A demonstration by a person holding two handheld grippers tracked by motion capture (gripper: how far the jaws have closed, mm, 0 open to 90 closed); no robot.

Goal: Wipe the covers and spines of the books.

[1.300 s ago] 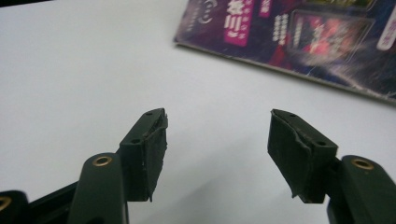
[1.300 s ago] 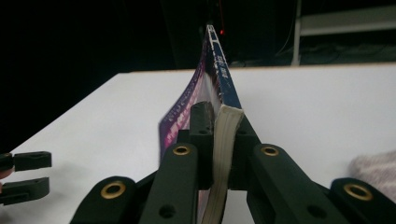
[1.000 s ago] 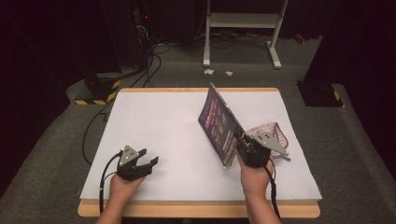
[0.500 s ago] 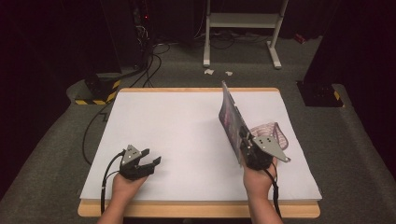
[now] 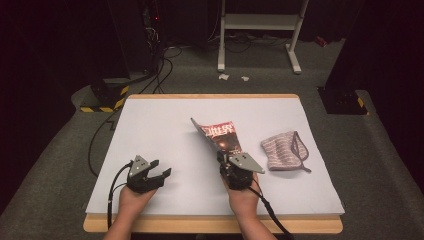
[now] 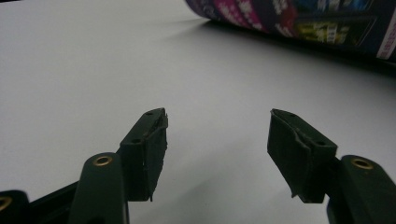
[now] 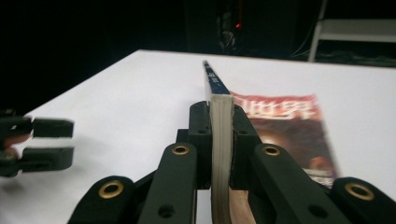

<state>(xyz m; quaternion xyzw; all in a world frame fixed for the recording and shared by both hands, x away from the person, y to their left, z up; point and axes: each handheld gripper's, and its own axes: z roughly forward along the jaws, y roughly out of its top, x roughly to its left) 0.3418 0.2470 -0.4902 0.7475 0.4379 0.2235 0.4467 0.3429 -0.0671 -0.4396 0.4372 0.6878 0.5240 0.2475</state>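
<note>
From the high view, the white-covered wooden table (image 5: 165, 125) bears a thin glossy magazine with a red and dark cover (image 5: 220, 136), which lies tilted near the table's middle, its near corner lifted. The right gripper (image 5: 224, 161), black with a grey three-cornered plate on top, is clenched on that near corner. Just right of the magazine, apart from it, a pink and grey striped cloth pouch (image 5: 284, 152) lies flat. Well to the left of the magazine, the left gripper (image 5: 161, 169) rests low over the table near its front edge, jaws parted with nothing between them.

In the left gripper view, the two black jaws stand released, bare white table between them, and the left gripper (image 6: 217, 135) points toward the magazine (image 6: 299, 23), whose dark printed underside curves up at the far edge.

In the right gripper view, the right gripper (image 7: 220, 135) grasps the magazine (image 7: 280, 116) by its page edge, pads pressed on both sides. The cover slopes down to the table beyond. Left of the magazine a blurred black shape, probably the left gripper (image 7: 46, 142), shows its jaws apart.
</note>
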